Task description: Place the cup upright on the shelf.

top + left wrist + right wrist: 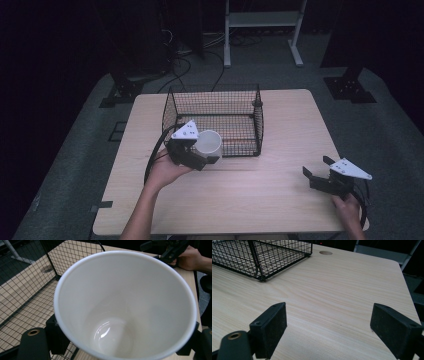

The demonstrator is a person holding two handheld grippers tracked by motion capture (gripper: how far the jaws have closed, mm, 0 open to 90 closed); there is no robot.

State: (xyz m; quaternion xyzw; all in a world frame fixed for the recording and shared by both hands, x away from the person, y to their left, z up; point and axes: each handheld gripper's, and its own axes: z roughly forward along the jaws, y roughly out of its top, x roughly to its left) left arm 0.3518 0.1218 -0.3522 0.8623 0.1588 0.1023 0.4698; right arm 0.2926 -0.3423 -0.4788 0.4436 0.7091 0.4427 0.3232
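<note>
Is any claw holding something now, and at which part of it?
The left claw holds the white cup by its outer wall, one jaw on each side. The right claw is open and holds nothing.

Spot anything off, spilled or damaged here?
Nothing stands out. The white cup in the left gripper looks empty and intact, the wire basket sits square, and the right gripper is open.

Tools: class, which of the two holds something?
The left tool, beside the wire basket: its jaws grip a white cup. The right tool rests apart over bare table, jaws wide open, holding nothing.
</note>
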